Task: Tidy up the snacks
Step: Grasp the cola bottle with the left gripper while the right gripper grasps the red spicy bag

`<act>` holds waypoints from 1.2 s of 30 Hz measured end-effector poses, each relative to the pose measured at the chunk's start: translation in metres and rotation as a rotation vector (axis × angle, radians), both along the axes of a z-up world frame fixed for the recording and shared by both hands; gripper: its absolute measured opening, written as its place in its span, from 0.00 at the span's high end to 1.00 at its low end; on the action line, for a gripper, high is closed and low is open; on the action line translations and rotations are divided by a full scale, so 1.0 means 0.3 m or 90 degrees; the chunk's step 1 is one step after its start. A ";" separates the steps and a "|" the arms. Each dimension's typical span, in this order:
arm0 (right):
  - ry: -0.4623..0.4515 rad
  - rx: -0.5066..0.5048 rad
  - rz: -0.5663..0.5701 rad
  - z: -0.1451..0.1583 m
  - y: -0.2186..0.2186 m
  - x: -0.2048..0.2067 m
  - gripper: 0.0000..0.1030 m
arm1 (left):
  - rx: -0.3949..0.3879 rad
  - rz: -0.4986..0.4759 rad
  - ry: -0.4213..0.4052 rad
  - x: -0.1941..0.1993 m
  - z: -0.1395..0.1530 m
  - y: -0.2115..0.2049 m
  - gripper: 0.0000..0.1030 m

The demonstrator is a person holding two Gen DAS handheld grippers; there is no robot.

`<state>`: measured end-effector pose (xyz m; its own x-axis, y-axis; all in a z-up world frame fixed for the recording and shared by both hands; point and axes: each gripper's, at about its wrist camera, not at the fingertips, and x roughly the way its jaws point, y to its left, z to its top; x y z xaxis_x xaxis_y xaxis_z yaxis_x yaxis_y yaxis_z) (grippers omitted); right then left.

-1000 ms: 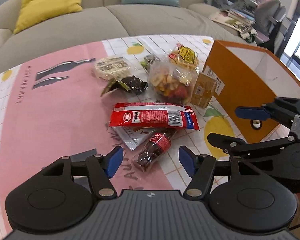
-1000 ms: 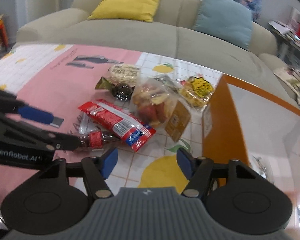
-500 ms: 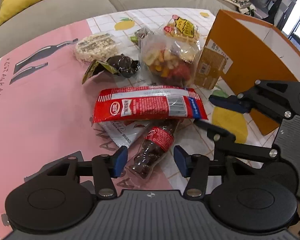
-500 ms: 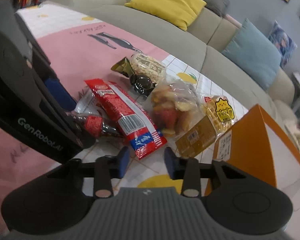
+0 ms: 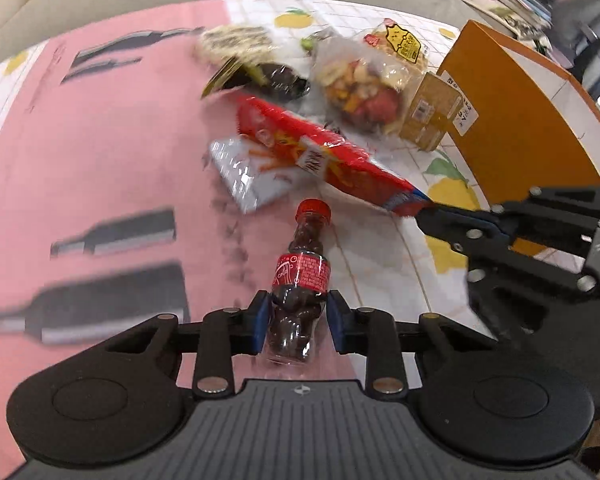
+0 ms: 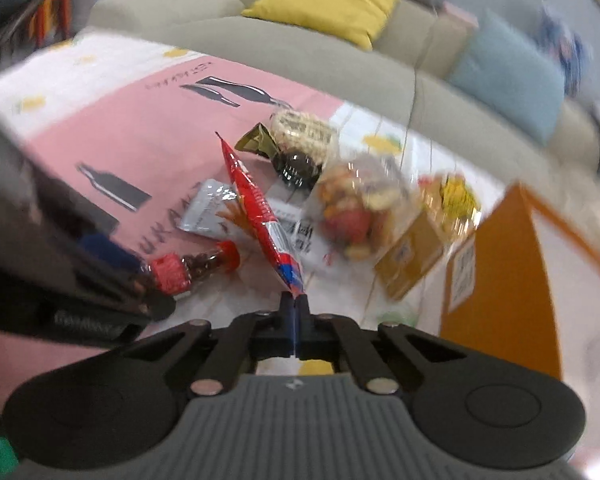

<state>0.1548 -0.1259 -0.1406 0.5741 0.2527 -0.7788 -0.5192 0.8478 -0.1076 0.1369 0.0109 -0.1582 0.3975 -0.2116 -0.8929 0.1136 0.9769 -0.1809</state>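
Both grippers have just clamped: our left gripper (image 5: 296, 322) holds the small cola-shaped candy bottle (image 5: 300, 280), our right gripper (image 6: 295, 326) pinches the long red snack packet (image 6: 260, 212) by its corner; that thin hold may slip when lifted.

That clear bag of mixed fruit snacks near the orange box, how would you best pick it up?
Judging by its shape, pinch the bag of mixed fruit snacks by its loose crinkled plastic at the top, coming from above. The bulging middle looks too wide and soft for a gripper, and the gold packet and orange box crowd its side.
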 end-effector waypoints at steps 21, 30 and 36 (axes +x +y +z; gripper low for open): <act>0.246 0.134 -0.174 -0.004 -0.127 -0.148 0.82 | -0.024 0.057 0.038 -0.116 0.011 0.014 0.67; 0.175 0.125 -0.126 -0.011 -0.091 -0.114 0.56 | -0.040 0.062 0.036 -0.071 0.000 0.023 0.63; 0.138 0.109 -0.083 -0.036 -0.046 -0.088 0.55 | -0.015 0.068 0.051 -0.062 -0.007 0.045 0.63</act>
